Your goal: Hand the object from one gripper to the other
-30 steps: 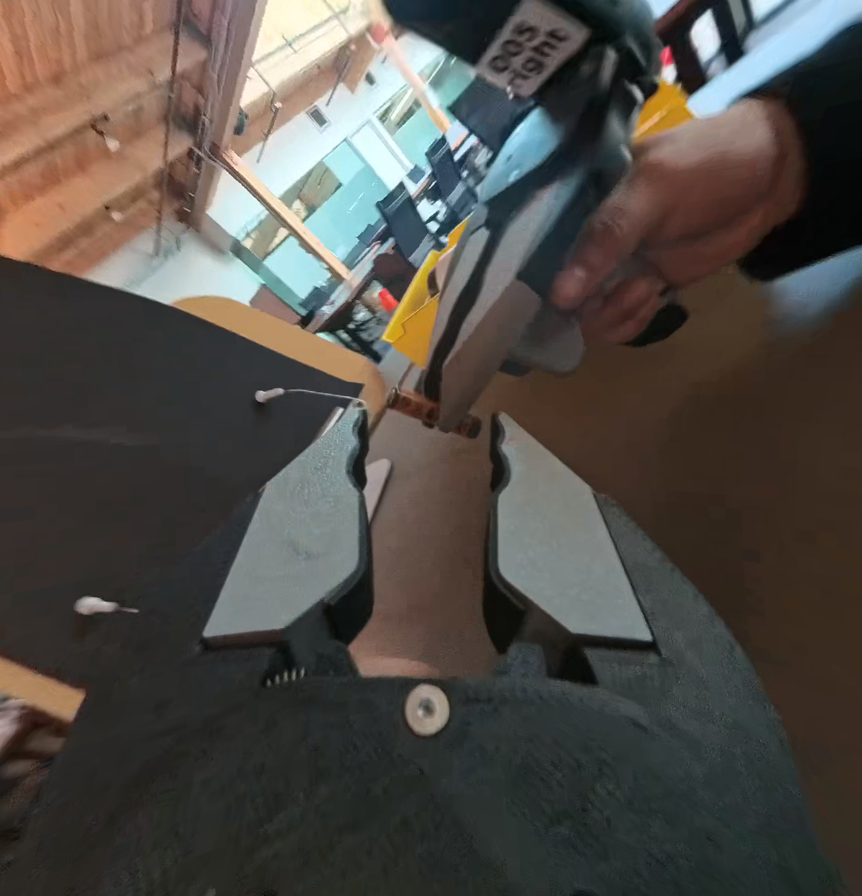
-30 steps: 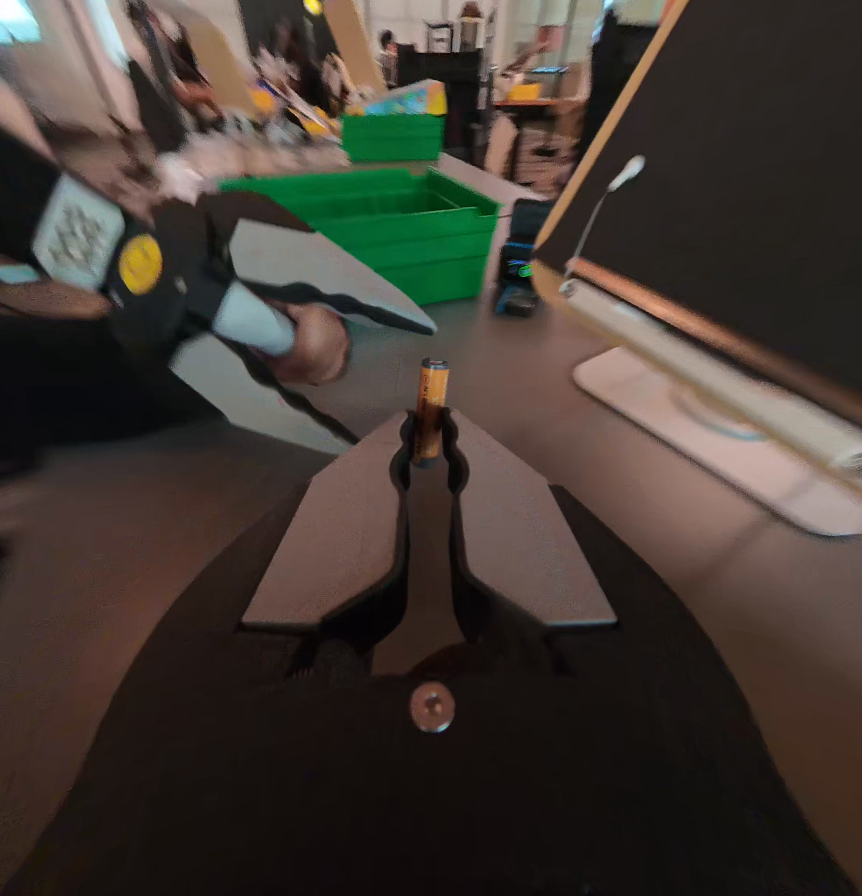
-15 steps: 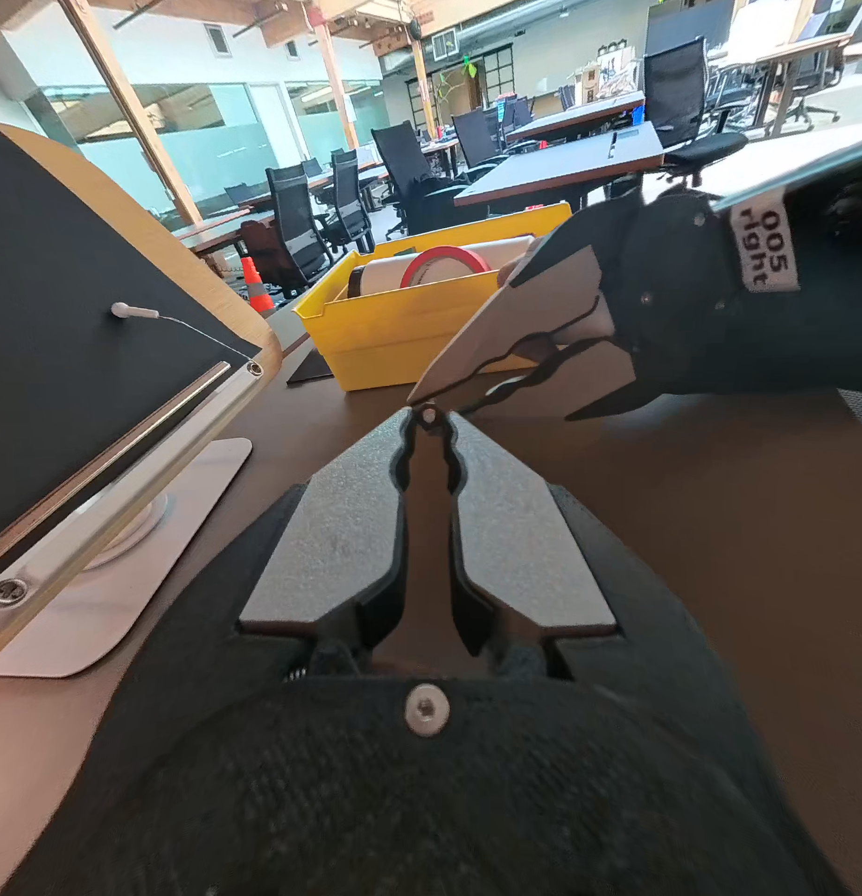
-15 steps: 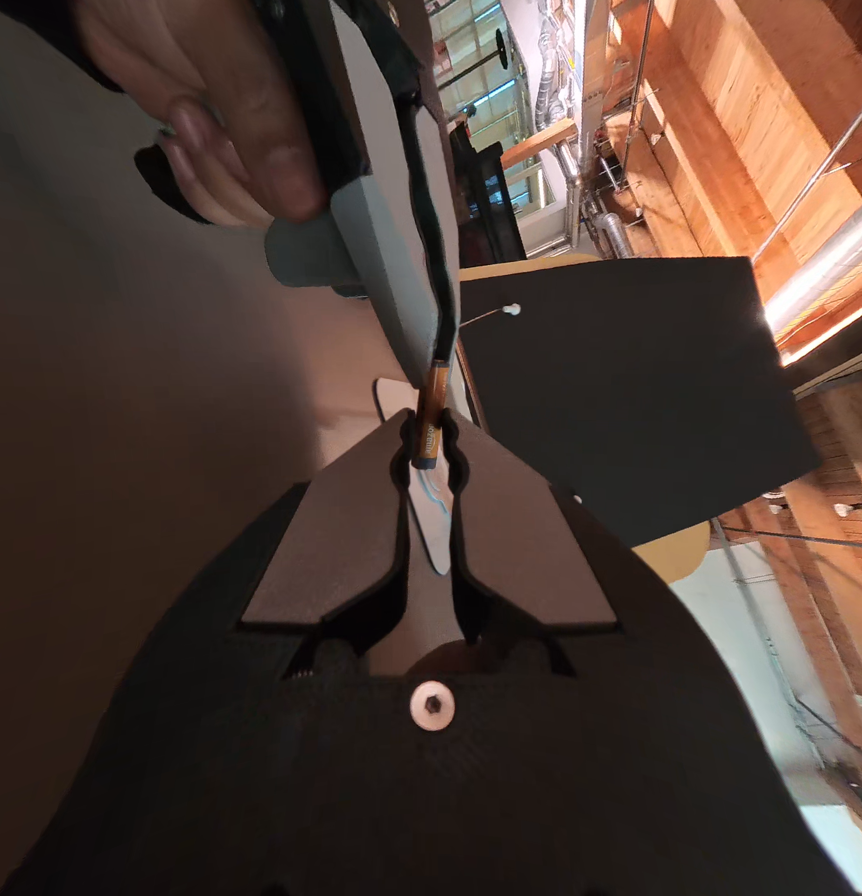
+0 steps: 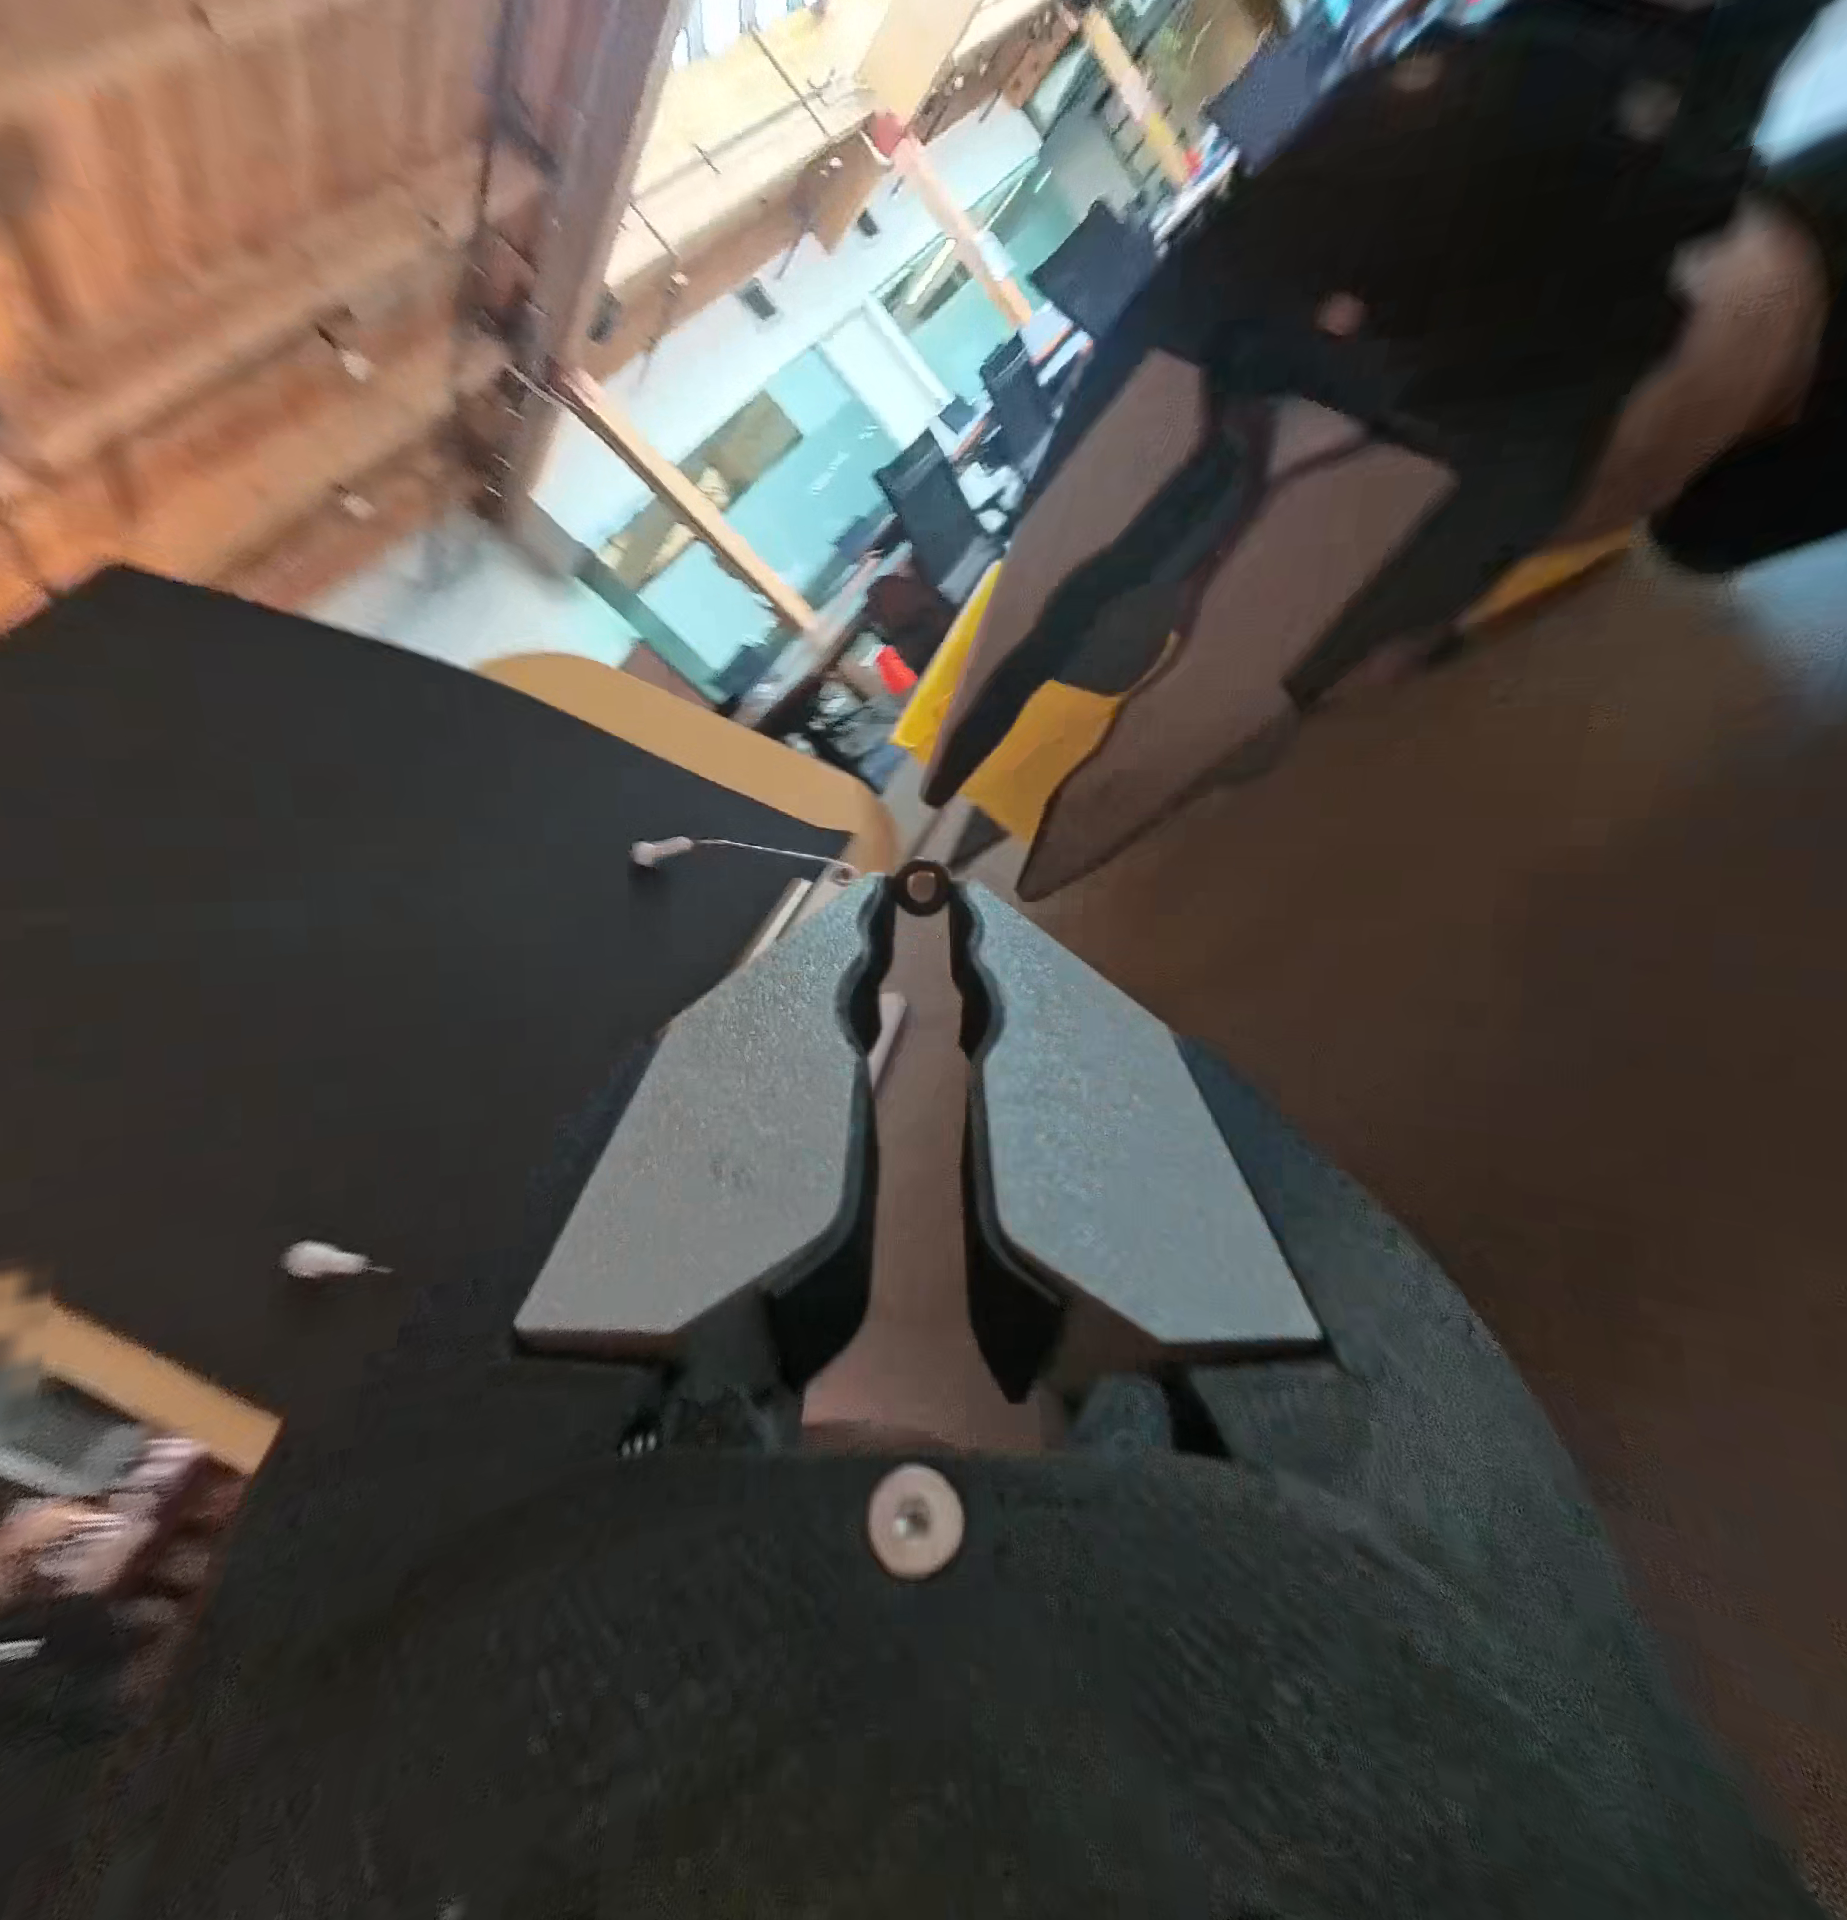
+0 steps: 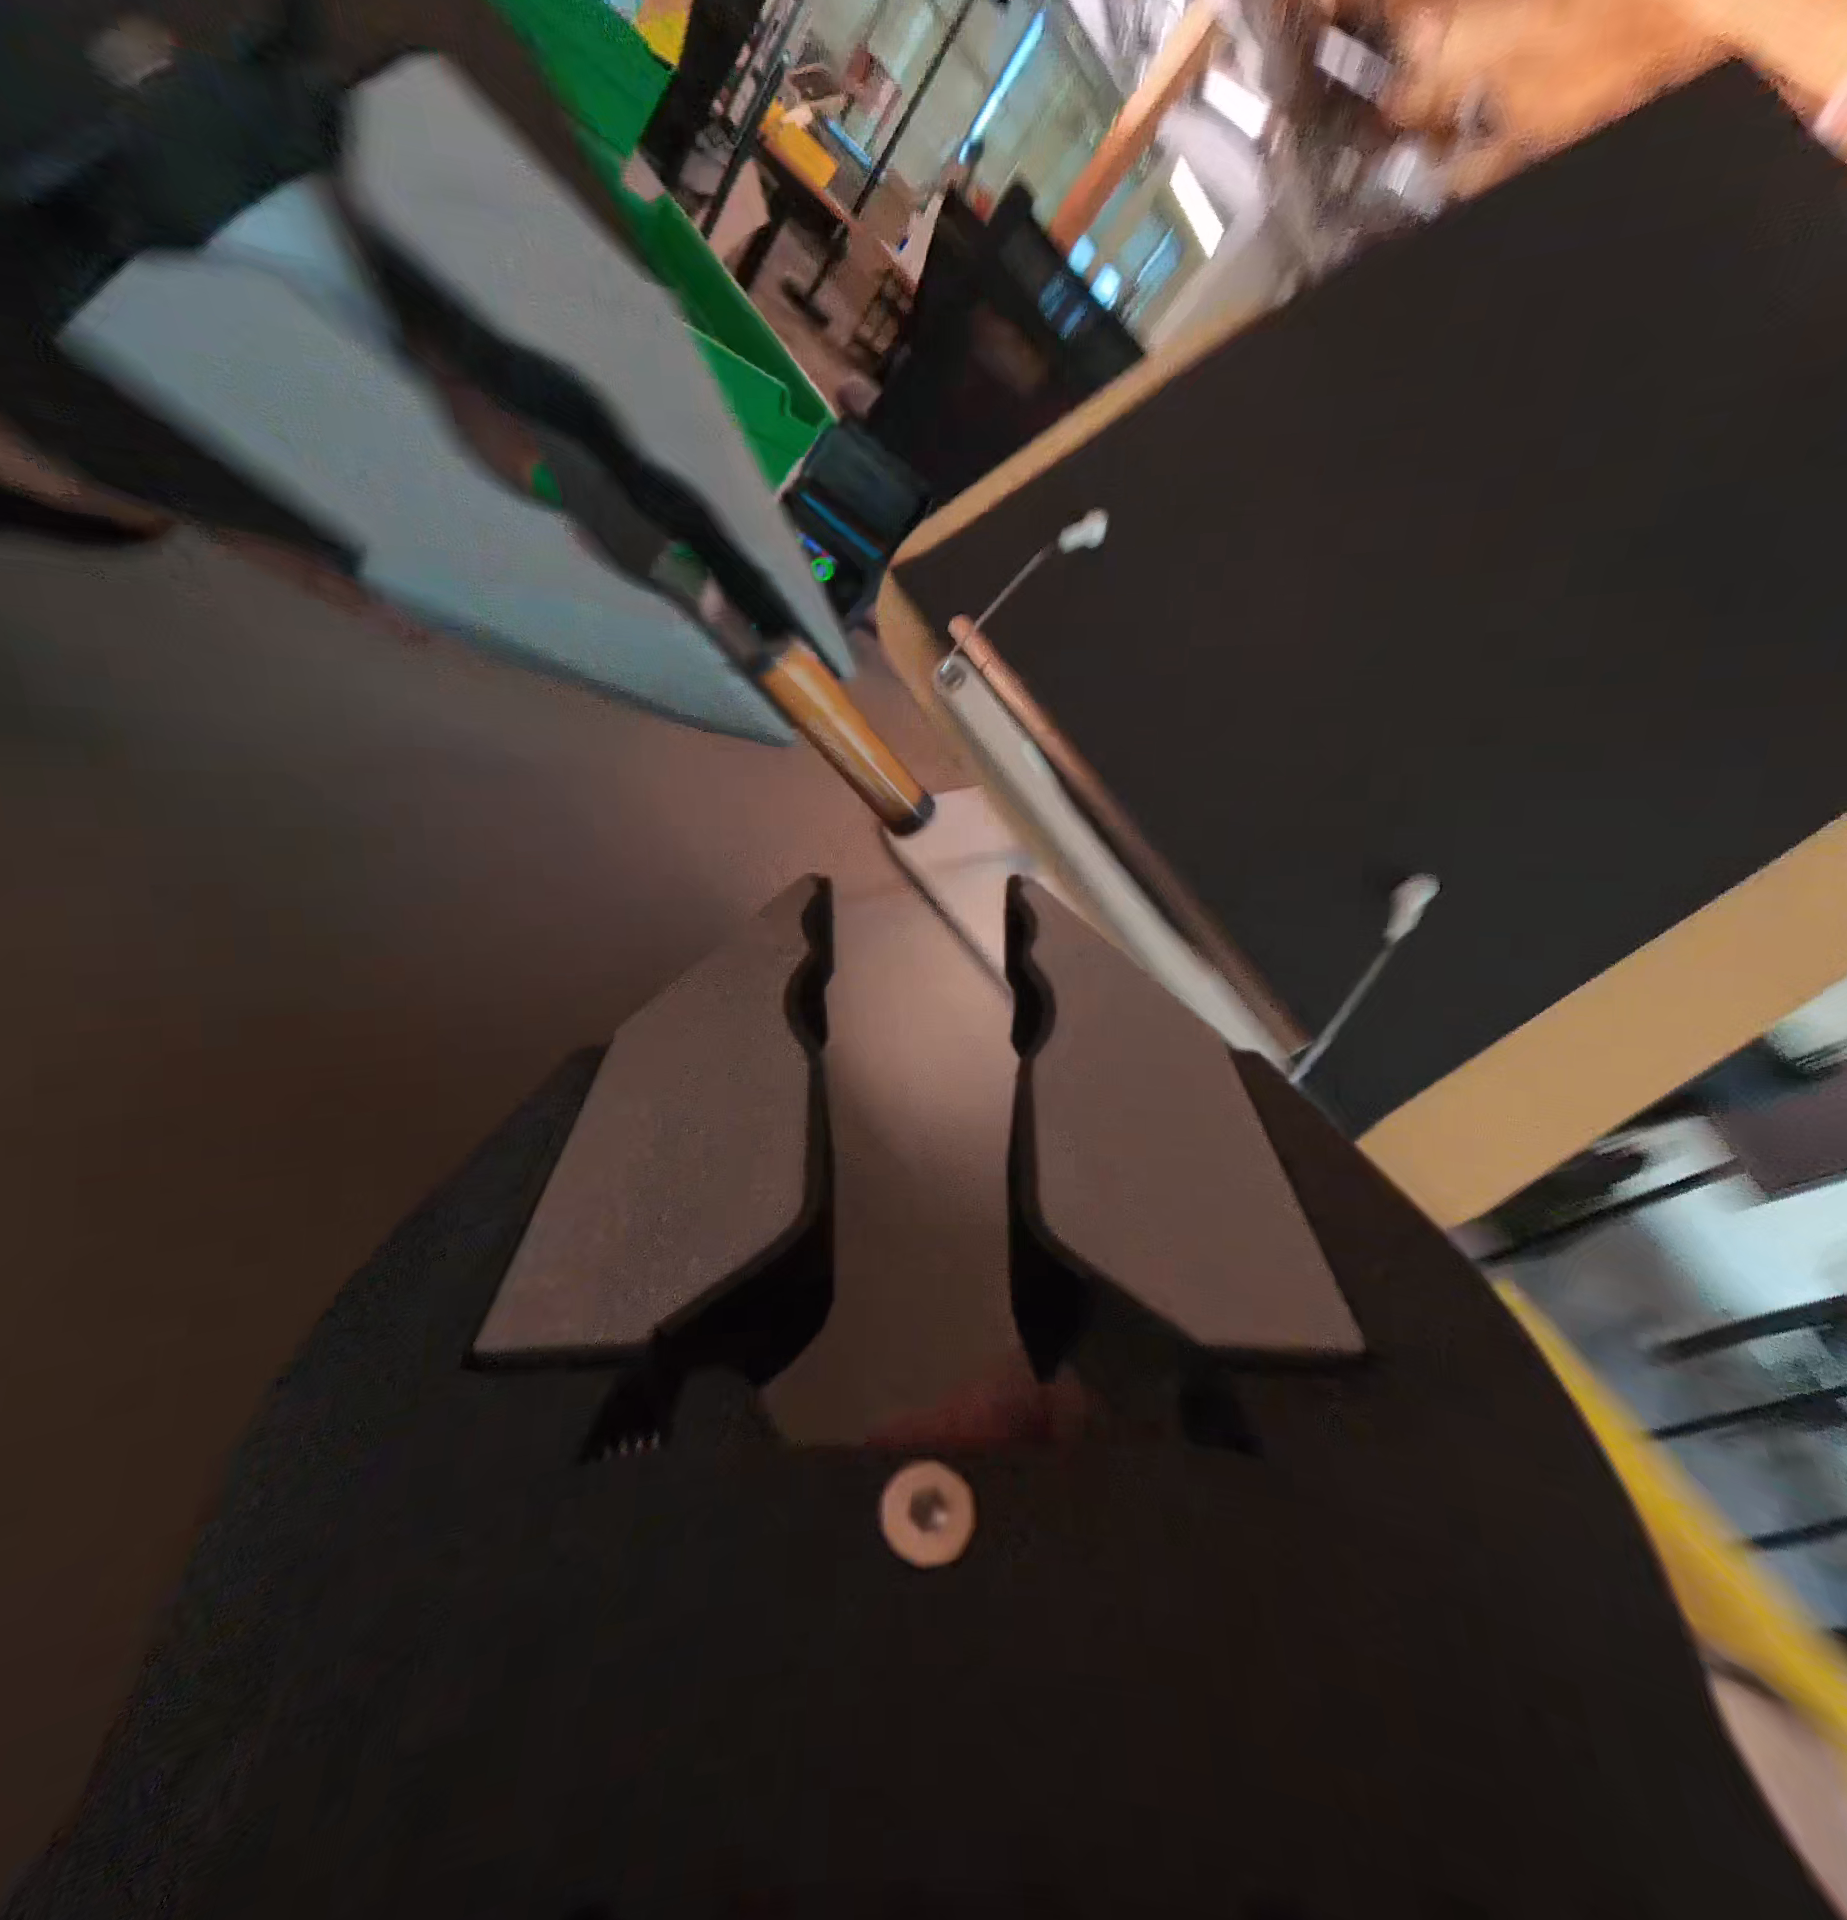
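While pinched in left hand-held gripper (image 5: pixel 921 896) | battery (image 6: pixel 841 743) copper-brown, black-capped | right hand-held gripper (image 6: pixel 914 899) agape, empty

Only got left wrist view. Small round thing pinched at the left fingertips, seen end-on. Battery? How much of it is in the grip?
Observer: Yes. Right wrist view shows it side-on: an orange-brown battery, dark at its free end. The left hand-held gripper pinches only one end, and most of the length sticks out past the tips.
Operator: Right one holding anything?
Observer: No. The right hand-held gripper is open, with nothing between its fingers.
Operator: Touching the battery?
Observer: No. The battery's free end sits apart, just ahead of the right fingertips.
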A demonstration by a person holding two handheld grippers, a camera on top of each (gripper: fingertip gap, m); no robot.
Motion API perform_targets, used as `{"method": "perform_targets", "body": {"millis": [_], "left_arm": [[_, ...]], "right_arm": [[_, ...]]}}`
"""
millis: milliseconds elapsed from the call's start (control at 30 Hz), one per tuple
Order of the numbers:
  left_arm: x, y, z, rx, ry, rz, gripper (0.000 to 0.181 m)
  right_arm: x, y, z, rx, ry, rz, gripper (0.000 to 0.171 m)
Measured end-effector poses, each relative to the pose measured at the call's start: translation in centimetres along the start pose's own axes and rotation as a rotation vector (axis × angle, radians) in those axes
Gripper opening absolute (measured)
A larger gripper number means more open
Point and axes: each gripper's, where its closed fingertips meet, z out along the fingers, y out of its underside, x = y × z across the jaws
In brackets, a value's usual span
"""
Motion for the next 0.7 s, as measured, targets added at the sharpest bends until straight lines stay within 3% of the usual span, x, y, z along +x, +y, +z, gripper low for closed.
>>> {"method": "perform_targets", "body": {"millis": [167, 300, 433, 533, 700], "left_arm": [[-0.3, -1.3, -0.2, -0.001, -0.167, 0.374, 0.007], [-0.5, -2.7, -0.6, 0.031, -0.263, 0.57, 0.008], [0.6, -3.6, -0.5, 0.062, -0.268, 0.649, 0.008], [0.8, -4.2, -0.4, 0.077, -0.284, 0.657, 0.008], [0.9, -4.4, -0.5, 0.092, -0.298, 0.705, 0.008]], "right_arm": [[-1.8, -1.0, -0.5, 0.066, -0.433, 0.707, 0.043], [-0.7, -3.5, -1.8, 0.224, -0.647, 1.082, 0.046], [0.5, -5.0, -2.7, 0.349, -0.714, 1.226, 0.034], [0.0, -5.2, -2.7, 0.35, -0.761, 1.28, 0.017], [0.0, -5.4, -2.6, 0.385, -0.778, 1.317, 0.012]]}}
